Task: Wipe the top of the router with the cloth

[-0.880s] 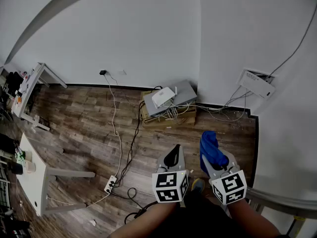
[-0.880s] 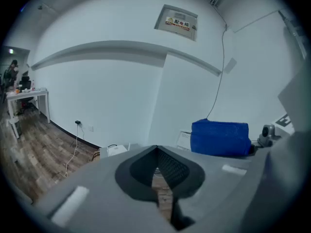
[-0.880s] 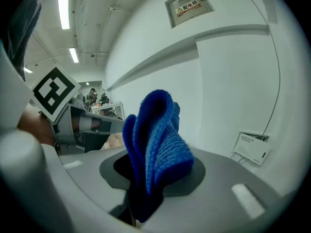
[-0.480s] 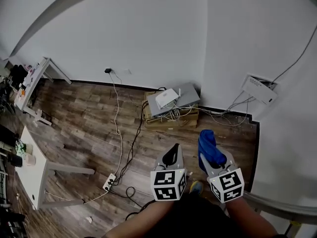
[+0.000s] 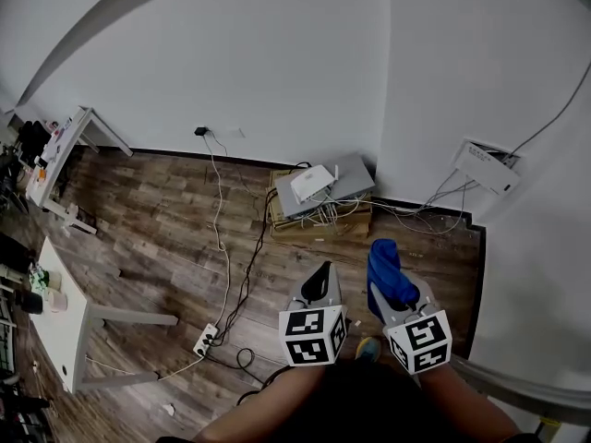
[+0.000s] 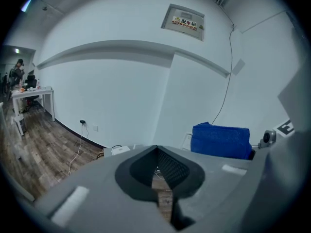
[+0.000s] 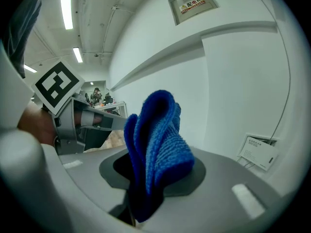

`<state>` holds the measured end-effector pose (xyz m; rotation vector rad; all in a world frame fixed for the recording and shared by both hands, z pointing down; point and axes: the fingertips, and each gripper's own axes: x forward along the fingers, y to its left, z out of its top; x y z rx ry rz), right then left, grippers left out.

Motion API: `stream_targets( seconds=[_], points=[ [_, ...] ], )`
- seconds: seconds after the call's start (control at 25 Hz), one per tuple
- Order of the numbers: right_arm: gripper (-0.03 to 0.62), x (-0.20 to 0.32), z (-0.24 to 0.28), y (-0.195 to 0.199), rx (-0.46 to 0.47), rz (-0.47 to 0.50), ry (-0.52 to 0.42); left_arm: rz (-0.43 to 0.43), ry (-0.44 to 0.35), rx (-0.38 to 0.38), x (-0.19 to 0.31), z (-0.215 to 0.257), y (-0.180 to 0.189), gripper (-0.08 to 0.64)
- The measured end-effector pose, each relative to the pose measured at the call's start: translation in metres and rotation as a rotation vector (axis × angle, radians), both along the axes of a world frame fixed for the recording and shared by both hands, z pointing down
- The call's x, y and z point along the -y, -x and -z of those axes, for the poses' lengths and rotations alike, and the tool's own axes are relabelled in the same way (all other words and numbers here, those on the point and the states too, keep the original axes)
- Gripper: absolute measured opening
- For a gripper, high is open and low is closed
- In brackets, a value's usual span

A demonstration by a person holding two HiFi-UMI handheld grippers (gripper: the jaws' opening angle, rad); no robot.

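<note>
The white router point(image 5: 310, 183) lies on a grey flat device point(image 5: 349, 175) on top of a cardboard box point(image 5: 319, 220) against the wall, with a tangle of cables in front. My right gripper point(image 5: 390, 300) is shut on a folded blue cloth point(image 5: 386, 275), which sticks up out of its jaws point(image 7: 156, 149). Beside it my left gripper point(image 5: 319, 284) is shut and holds nothing point(image 6: 156, 153). Both hang over the wood floor, well short of the router. In the left gripper view the cloth point(image 6: 221, 140) shows at right and the router point(image 6: 117, 150) low by the wall.
A power strip point(image 5: 206, 341) and long cables point(image 5: 222, 247) lie on the floor at left. A white table point(image 5: 57, 326) stands at the near left, a desk point(image 5: 66, 146) at the far left. A wall-mounted box point(image 5: 486, 165) with wires is at right.
Both grippers have drifted slightly lower in the head view, and the view has shifted a little. The cloth stays in the right gripper.
</note>
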<state>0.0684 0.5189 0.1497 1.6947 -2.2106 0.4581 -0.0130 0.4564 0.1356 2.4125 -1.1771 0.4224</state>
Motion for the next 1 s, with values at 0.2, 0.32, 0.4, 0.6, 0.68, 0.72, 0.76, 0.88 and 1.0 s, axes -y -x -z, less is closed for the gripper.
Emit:
stream_targets(
  seconds=[0.2, 0.32, 0.4, 0.6, 0.68, 0.72, 0.76, 0.88, 1.0],
  points=[
    [0.146, 0.024, -0.011, -0.014, -0.014, 0.043, 0.003, 0.03, 0.0, 0.001, 0.019, -0.009, -0.017, 0.002],
    [0.146, 0.044, -0.02, -0.024, -0.009, 0.045, 0.028, 0.041, 0.025, 0.016, 0.036, -0.02, -0.02, 0.002],
    [0.146, 0.062, -0.028, -0.03, 0.002, 0.047, 0.041, 0.045, 0.038, 0.021, 0.053, -0.028, -0.023, 0.002],
    [0.15, 0.137, -0.06, -0.032, 0.001, 0.065, 0.069, 0.051, 0.095, 0.028, 0.127, -0.066, -0.027, 0.002],
    [0.15, 0.175, -0.071, -0.033, -0.008, 0.069, 0.09, 0.048, 0.121, 0.032, 0.168, -0.08, -0.03, 0.002],
    [0.15, 0.194, -0.075, -0.033, -0.011, 0.07, 0.104, 0.047, 0.132, 0.035, 0.19, -0.085, -0.032, 0.002],
    [0.15, 0.215, -0.079, -0.034, -0.011, 0.068, 0.118, 0.044, 0.139, 0.039, 0.213, -0.088, -0.033, 0.002],
    [0.149, 0.273, -0.088, -0.033, -0.004, 0.064, 0.158, 0.02, 0.166, 0.05, 0.274, -0.096, -0.037, 0.002],
    [0.149, 0.323, -0.098, -0.034, -0.013, 0.06, 0.176, 0.001, 0.193, 0.065, 0.322, -0.109, -0.041, 0.002]
  ],
)
